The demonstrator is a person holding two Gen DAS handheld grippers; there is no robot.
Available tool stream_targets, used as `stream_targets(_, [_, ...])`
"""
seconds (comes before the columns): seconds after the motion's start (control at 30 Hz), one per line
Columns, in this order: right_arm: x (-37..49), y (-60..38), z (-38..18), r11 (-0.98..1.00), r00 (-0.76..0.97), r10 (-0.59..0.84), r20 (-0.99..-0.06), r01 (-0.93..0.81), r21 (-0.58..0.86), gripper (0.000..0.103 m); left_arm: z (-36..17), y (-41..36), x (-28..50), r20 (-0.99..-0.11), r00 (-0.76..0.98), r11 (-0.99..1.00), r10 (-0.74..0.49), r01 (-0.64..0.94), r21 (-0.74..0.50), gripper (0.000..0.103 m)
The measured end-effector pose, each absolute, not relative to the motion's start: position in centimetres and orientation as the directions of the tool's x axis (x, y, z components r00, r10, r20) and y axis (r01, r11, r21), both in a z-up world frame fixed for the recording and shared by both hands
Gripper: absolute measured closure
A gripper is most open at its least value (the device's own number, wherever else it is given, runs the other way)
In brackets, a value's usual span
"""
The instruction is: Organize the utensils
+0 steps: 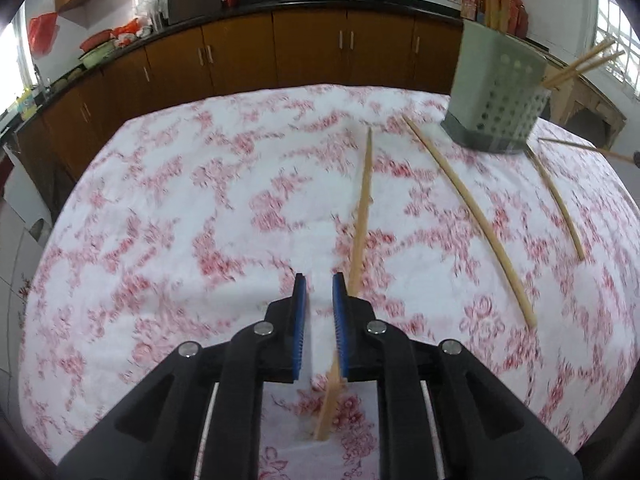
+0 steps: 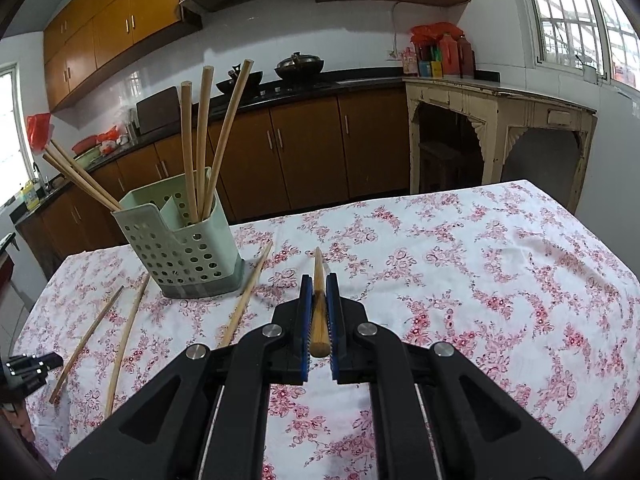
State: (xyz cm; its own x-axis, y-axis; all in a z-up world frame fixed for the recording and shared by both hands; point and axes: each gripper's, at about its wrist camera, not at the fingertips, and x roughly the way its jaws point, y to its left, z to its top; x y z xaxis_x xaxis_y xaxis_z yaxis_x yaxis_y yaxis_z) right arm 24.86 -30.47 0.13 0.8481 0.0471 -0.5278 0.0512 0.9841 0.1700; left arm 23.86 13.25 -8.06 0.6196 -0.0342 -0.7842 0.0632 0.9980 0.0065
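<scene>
A pale green perforated utensil holder (image 2: 182, 240) stands on the floral tablecloth, with several wooden chopsticks (image 2: 202, 140) upright in it. It also shows in the left wrist view (image 1: 496, 96) at the far right. My right gripper (image 2: 319, 280) is shut on a chopstick (image 2: 319, 312) that lies along its fingers above the table. My left gripper (image 1: 319, 280) is open, low over the cloth. A loose chopstick (image 1: 362, 216) lies under its right finger. Two more chopsticks (image 1: 472, 216) (image 1: 558, 204) lie to the right.
The table (image 2: 480, 280) has a white cloth with red flowers. Three loose chopsticks (image 2: 246, 296) (image 2: 126, 332) (image 2: 86, 340) lie near the holder in the right wrist view. Brown kitchen cabinets (image 2: 304, 148) and a cream side table (image 2: 496, 120) stand behind.
</scene>
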Motion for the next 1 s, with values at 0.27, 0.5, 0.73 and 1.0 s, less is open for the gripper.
stream_targets(0.27, [25.1,-30.4,-0.3,0.984,0.84,0.048,-0.54,0.052,0.168,0.095,-9.2,10.8,24.5,-0.793,0.608,0.993,-0.036,0.112,0.041,0.078])
stream_targets(0.5, [25.3,-30.7,0.0,0.983,0.849,0.049,-0.527,0.054,0.178,0.095,-9.0,8.4,28.3,-0.806,0.591,0.994,-0.014,0.096,0.053,0.095])
stream_targets(0.73, [25.3,-30.7,0.0,0.981,0.85,0.052,-0.524,0.055,0.186,0.095,-9.0,7.2,30.6,-0.801,0.595,0.995,-0.062,0.104,0.0,0.086])
stream_targets(1.0, [25.3,-30.7,0.1,0.98,0.855,0.055,-0.516,0.053,0.192,0.095,-9.2,6.7,27.8,-0.789,0.611,0.99,-0.064,0.139,0.028,0.081])
